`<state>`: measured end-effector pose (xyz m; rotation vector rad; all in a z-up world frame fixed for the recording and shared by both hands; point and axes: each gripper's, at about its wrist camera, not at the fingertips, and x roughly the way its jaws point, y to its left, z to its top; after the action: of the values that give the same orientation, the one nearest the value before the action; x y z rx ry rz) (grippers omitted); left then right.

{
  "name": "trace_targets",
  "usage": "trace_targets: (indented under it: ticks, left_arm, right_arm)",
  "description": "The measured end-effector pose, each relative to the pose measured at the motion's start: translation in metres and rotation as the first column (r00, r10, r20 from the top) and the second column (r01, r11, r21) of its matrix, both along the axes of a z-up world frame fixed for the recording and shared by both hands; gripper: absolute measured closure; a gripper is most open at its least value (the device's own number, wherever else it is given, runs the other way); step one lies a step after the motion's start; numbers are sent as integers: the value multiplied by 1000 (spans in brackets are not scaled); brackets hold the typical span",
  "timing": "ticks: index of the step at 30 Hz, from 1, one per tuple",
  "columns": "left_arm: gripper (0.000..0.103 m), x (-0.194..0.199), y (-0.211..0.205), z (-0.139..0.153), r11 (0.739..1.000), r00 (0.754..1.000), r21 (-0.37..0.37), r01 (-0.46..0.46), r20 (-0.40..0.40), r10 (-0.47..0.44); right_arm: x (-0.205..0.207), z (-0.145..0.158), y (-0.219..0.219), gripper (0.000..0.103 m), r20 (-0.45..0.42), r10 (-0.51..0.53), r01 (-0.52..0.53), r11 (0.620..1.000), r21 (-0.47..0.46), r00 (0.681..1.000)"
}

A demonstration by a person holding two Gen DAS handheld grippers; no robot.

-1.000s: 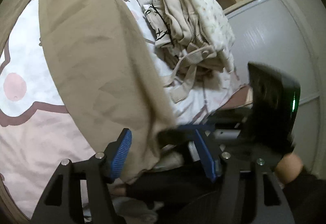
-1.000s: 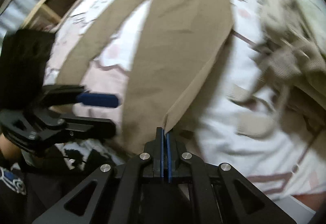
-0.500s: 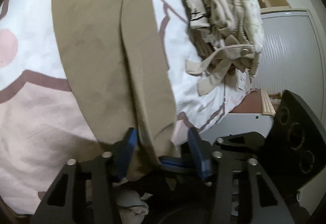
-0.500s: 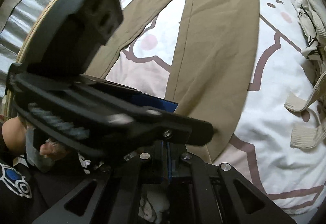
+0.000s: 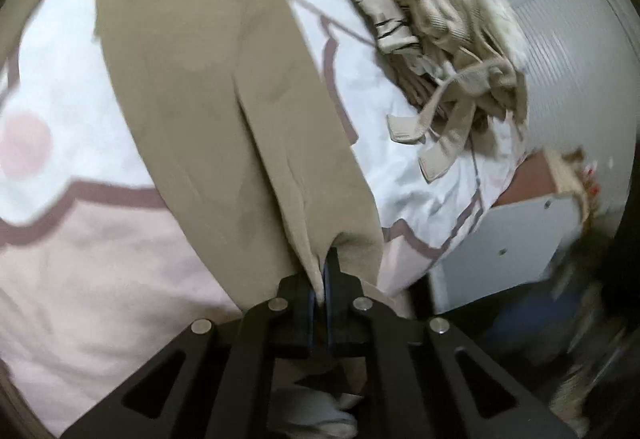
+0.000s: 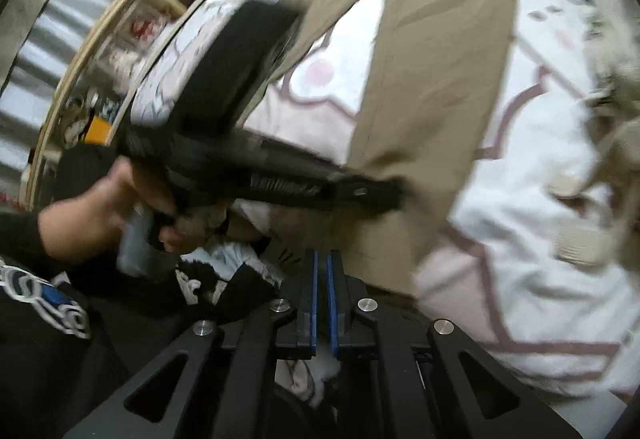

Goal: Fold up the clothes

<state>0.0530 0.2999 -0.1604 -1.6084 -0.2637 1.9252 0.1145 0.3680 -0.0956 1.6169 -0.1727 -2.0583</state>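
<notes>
The khaki trousers (image 5: 224,111) lie spread on a bed (image 5: 60,263) under a white and pink printed cover, their legs running lengthwise away from the tongs toward the far end. A heap of beige clothes (image 5: 436,23) crowds the bed's right edge; the cover to the left of the trousers lies bare. The bed's near corner drops off beside a white cabinet (image 5: 516,243). The left tongs (image 5: 322,279) have just been closing and now pinch the near hem. The right tongs (image 6: 322,279) are clenched with nothing visible between them, just short of the hem. A hand (image 6: 120,207) holds the left tool.
</notes>
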Motion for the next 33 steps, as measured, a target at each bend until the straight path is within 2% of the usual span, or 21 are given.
trace_targets:
  ticks: [2, 6, 7, 8, 9, 10, 13, 14, 17, 19, 23, 30, 33]
  left_arm:
    - [99, 8, 8, 8, 998, 994, -53, 32, -101, -38]
    - [99, 27, 28, 23, 983, 952, -156, 95, -276, -136]
    - [99, 32, 32, 26, 978, 936, -176, 110, -312, -161]
    - [99, 37, 36, 29, 974, 922, -186, 126, -340, -184]
    - [99, 41, 39, 32, 970, 909, -195, 143, -363, -206]
    - [99, 44, 43, 34, 967, 897, -202, 154, -382, -223]
    - [99, 50, 55, 38, 960, 870, -210, 188, -419, -262]
    - [99, 50, 57, 39, 958, 865, -208, 197, -424, -269]
    - [99, 47, 58, 42, 960, 864, -187, 211, -423, -272]
    - [99, 44, 57, 44, 961, 866, -171, 216, -421, -269]
    - [99, 41, 58, 49, 965, 870, -137, 225, -418, -262]
    - [99, 40, 62, 58, 966, 871, -77, 249, -418, -258]
    - [99, 39, 58, 57, 968, 879, -57, 244, -408, -246]
  right_arm:
    - [-16, 18, 16, 99, -38, -74, 75, 997, 13, 997]
    - [-84, 40, 34, 97, -106, -205, 209, 977, 29, 973]
    - [-104, 38, 35, 81, -117, -228, 234, 971, 41, 967]
    - [-124, 37, 37, 41, -128, -250, 259, 964, 53, 960]
    - [-142, 35, 38, 23, -150, -276, 288, 956, 64, 950]
    - [-160, 29, 35, 16, -169, -287, 302, 950, 73, 943]
    - [-216, 8, 24, 17, -127, -284, 298, 948, 112, 950]
    - [-232, -1, 22, 23, -105, -281, 294, 946, 136, 954]
    - [-273, -30, 15, 36, -42, -279, 280, 929, 240, 959]
    - [-295, -49, 13, 36, 0, -279, 266, 916, 301, 960]
    - [-316, -70, 7, 36, 25, -250, 218, 886, 410, 968]
    - [-342, -97, 5, 37, 39, -220, 158, 800, 578, 975]
    - [-345, -103, 10, 62, 54, -206, 134, 791, 597, 977]
